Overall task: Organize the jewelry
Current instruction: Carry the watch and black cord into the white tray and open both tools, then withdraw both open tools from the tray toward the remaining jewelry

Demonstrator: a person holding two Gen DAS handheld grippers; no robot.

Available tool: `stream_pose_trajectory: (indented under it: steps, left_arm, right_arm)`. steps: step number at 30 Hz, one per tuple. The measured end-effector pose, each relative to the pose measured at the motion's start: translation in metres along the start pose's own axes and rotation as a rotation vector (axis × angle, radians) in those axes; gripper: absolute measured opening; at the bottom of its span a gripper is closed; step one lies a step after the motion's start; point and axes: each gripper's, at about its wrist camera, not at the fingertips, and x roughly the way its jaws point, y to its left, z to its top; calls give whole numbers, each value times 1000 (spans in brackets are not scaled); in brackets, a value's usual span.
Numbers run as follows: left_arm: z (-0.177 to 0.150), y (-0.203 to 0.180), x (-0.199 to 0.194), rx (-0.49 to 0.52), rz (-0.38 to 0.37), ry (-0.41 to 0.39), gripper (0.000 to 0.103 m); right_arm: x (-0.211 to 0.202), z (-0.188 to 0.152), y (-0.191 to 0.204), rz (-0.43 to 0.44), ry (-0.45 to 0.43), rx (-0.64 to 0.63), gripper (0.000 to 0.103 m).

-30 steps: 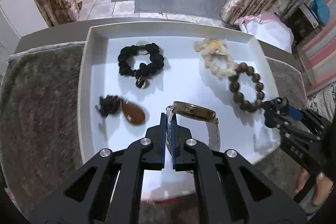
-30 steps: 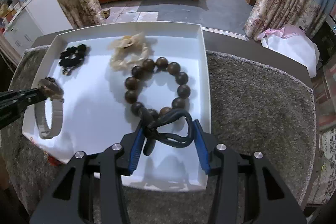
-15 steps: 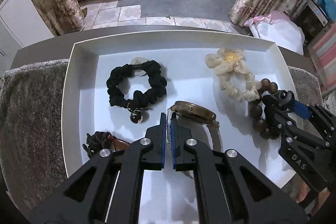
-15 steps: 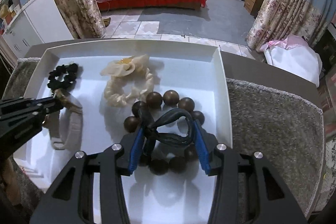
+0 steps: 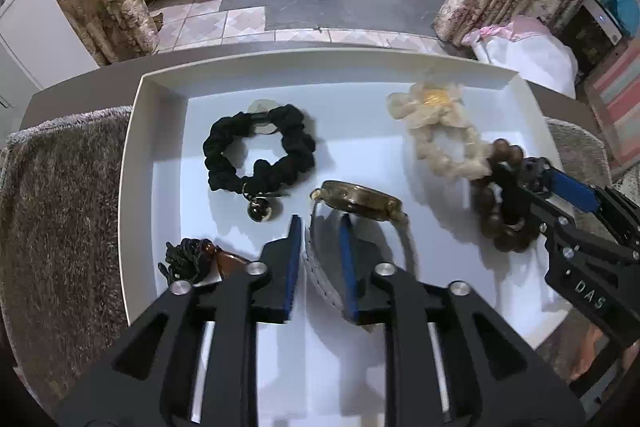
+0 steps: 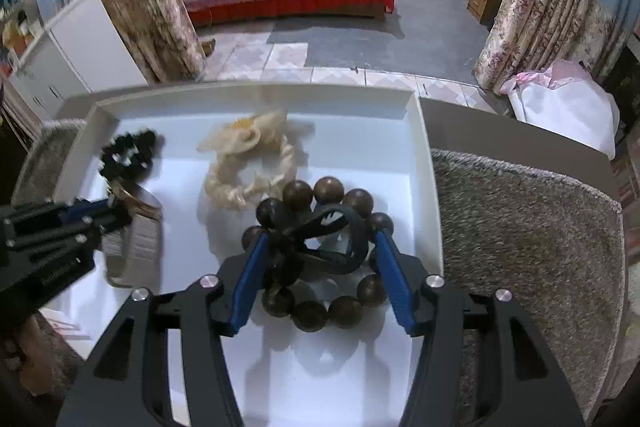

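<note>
Only the left wrist view shows the brown pendant (image 5: 224, 259) behind the left tool (image 5: 318, 227), whose jaws are opening around the pale watch strap (image 5: 320, 267). Opposite, the right tool (image 6: 320, 247) is opening too, a dark looped cord (image 6: 332, 243) between its jaws above the wooden bead bracelet (image 6: 328, 307). Both scrunchies, black (image 5: 256, 155) and cream (image 5: 444, 143), lie in the white tray (image 5: 160, 107).

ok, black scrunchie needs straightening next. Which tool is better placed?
Left. The left tool is opening over the watch strap, with the black scrunchie just beyond it. The right tool, also opening, sits over the wooden bead bracelet by the tray's far edge.
</note>
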Motion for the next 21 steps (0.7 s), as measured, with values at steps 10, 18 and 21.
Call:
stream_pose_trajectory:
  steps: [10,18,21]
  left_arm:
    - [-23,-20,-75,58,-46,-128,67]
    - [-75,17,-110,51,40,-135,89]
    - [-98,33,-116,38,67,-113,93]
  right_arm:
    - [-66,-17,-19,20,-87,35,72]
    - [-98,-53,-26,-41,-74,-4,80]
    - [-99,-73,-27,-41,-35,-19,80]
